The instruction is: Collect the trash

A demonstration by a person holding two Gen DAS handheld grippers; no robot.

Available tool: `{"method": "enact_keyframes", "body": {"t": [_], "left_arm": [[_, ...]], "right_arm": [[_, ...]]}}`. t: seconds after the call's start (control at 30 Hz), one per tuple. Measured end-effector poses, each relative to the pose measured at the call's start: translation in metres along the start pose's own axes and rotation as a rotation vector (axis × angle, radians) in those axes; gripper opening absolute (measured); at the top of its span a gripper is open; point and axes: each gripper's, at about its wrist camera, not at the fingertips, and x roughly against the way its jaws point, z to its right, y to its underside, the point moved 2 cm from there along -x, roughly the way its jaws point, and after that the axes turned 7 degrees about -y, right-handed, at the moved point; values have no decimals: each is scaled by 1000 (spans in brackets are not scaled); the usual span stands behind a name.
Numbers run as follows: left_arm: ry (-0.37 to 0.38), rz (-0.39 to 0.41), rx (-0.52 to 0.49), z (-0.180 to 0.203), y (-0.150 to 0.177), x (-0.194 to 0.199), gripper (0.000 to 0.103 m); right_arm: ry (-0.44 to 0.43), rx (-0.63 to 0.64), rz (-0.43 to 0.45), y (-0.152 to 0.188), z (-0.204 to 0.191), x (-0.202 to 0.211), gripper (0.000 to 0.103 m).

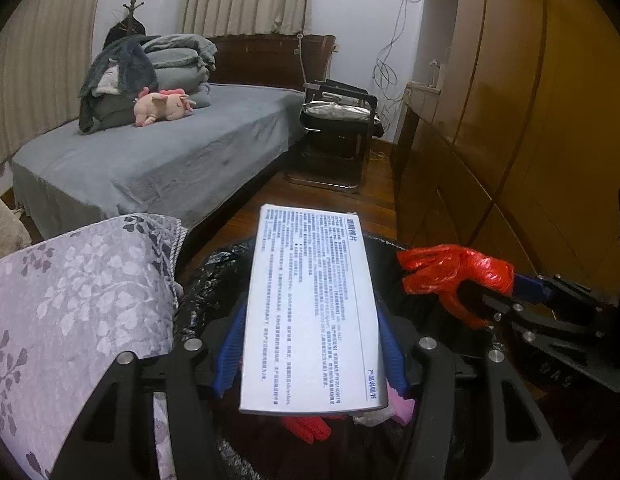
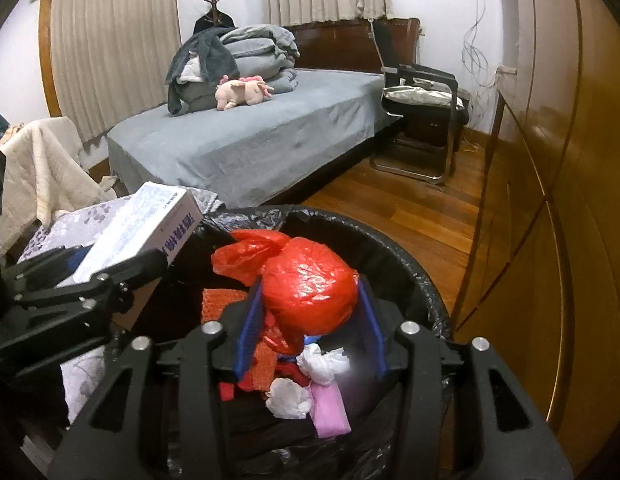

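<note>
My left gripper [image 1: 310, 312] is shut on a white box [image 1: 310, 280] printed with blue text, its blue pads [image 1: 229, 352] pressing the long sides. The box hangs over a black-lined trash bin [image 1: 213, 276]. My right gripper [image 2: 310, 312] holds a knotted red plastic bag [image 2: 310, 288] over the bin's rim [image 2: 390, 240], and both blue pads [image 2: 249, 320] touch its sides. Inside the bin lie white crumpled tissues [image 2: 287, 398], a pink piece [image 2: 330, 412] and red scraps [image 2: 225, 300]. The left wrist view shows the red bag [image 1: 458, 272] at right. The right wrist view shows the box [image 2: 149, 232] at left.
A floral purple cloth surface [image 1: 69, 300] stands just left of the bin. Behind are a grey bed [image 2: 249, 148] with folded blankets and a pink plush toy [image 2: 243, 92], and a black chair [image 2: 422, 120]. A wooden wardrobe [image 2: 570, 200] runs along the right, beside wood floor [image 2: 410, 208].
</note>
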Motion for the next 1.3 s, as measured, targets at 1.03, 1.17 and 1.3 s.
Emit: {"method": "enact_keyframes", "body": {"t": [1.03,1.17,1.3], "left_arm": [[-144,54,114,-68,6,130,97],[-167,72,113,-71,11,152,97],[-177,101,117,-68,15,175,97]], "right_arm": [[-94,34,83,-25,-67,108,98],[-106,58,93,-25,-82,124,98],[-115,86,101,-25,-96,138,98]]}}
